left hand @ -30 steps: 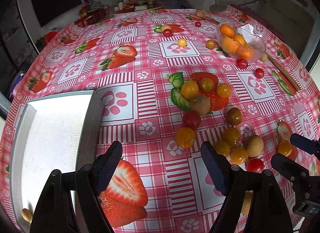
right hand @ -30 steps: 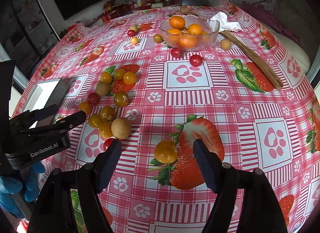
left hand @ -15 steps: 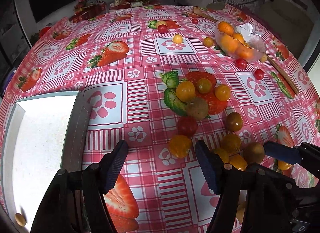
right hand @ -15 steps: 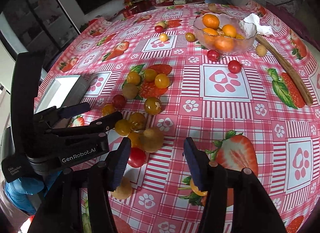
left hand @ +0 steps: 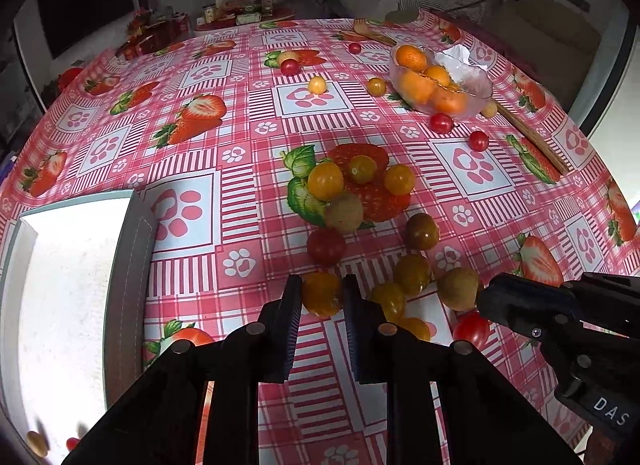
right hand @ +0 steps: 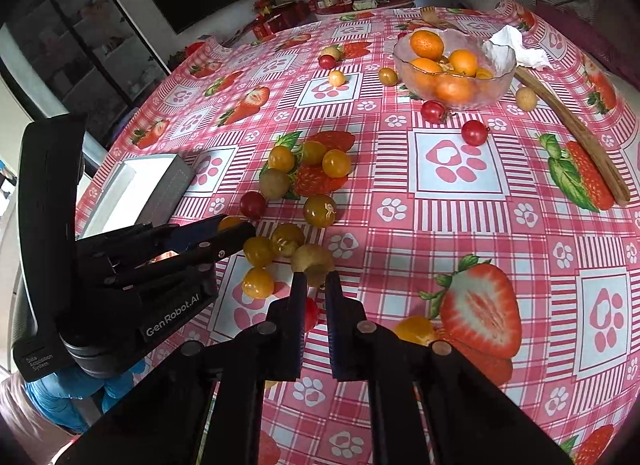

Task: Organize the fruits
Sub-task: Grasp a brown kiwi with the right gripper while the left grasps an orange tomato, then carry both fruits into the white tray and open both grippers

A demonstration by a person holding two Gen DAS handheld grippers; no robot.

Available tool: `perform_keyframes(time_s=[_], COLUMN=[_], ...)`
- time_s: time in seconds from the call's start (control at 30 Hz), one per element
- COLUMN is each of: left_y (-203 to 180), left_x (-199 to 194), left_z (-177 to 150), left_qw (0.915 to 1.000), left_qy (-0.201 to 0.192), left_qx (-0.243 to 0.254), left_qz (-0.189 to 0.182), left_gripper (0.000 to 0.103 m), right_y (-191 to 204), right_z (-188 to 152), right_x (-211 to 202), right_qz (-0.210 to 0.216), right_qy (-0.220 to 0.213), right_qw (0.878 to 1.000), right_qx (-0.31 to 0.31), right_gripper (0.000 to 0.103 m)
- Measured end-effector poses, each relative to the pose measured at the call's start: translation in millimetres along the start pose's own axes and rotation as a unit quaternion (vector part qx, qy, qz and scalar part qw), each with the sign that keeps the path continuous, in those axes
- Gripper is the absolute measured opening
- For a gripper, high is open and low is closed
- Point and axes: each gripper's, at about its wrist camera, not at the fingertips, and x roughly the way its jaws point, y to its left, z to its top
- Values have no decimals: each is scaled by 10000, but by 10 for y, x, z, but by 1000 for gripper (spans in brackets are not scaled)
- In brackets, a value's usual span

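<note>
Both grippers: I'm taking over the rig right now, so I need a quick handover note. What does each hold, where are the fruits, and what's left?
Left gripper: jaws have just been closing and are now shut on an orange tomato.
Right gripper: jaws have just been closing and are now shut. A red tomato shows in the gap; I can't tell if it is gripped.
Box: to the left, with a couple of small fruits in its near corner.
Bowl: far right, holding oranges.
Done: little.
Left: most small fruits are loose on the cloth.
</note>
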Motion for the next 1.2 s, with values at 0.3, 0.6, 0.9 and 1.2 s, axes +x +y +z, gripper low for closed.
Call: perform_keyframes(time_s=[0.3, 0.6, 0.9, 1.2], left_y=[76, 80, 177, 491], left_x=[20, 16, -231, -707], left_z=[-26, -39, -87, -246], left_qw=[9999, 9999, 9993, 9975], left_qy=[45, 27, -191, -521], left_qx=[-114, -109, -266, -474], left_qz=[12, 24, -161, -101], left_gripper=[22, 22, 22, 22], right_y=[-15, -88, -28, 273], right_z=[12, 127, 47, 62], right_x=[36, 205, 17, -233], right_qz=[-11, -215, -168, -42], right_qy=[1, 88, 10, -119], right_qw=[10000, 9996, 9997, 9999], right_qx=[4, 159, 162, -39], right_gripper=[55, 29, 30, 30])
